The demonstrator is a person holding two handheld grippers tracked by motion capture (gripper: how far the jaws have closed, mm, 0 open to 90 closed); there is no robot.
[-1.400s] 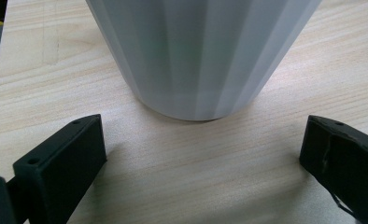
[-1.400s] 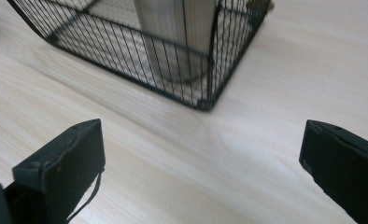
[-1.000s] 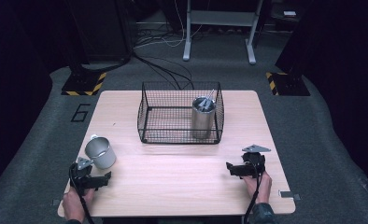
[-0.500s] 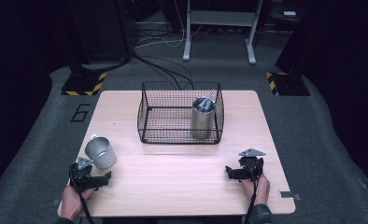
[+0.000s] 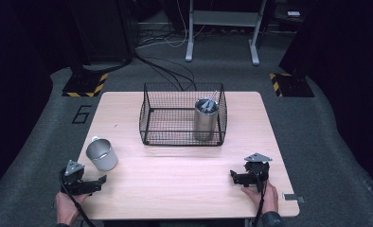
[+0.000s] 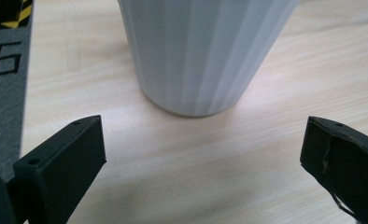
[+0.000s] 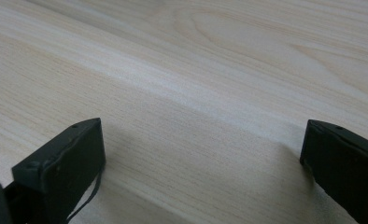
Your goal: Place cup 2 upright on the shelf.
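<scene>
Left gripper [image 5: 87, 182]: jaws spread wide, nothing between them. Metal cup [image 6: 203, 51] stands upright on the table [image 5: 184, 189], just ahead of the jaw tips and roughly centred on the gap, not touching either jaw. Wire basket [image 5: 182, 113] sits well beyond, mid-table, with a taller steel tumbler [image 5: 206, 118] already upright in its right end. Right gripper [image 5: 241, 178]: jaws spread too, bare wood between and ahead of them. Judgement: one vessel binned, the cup not yet grasped; approach, pinch, lift and drop-in all remain.

Wire basket [image 5: 183, 115] mid-table [image 5: 184, 165], tall steel cylinder [image 5: 206, 119] upright in its right end.
</scene>
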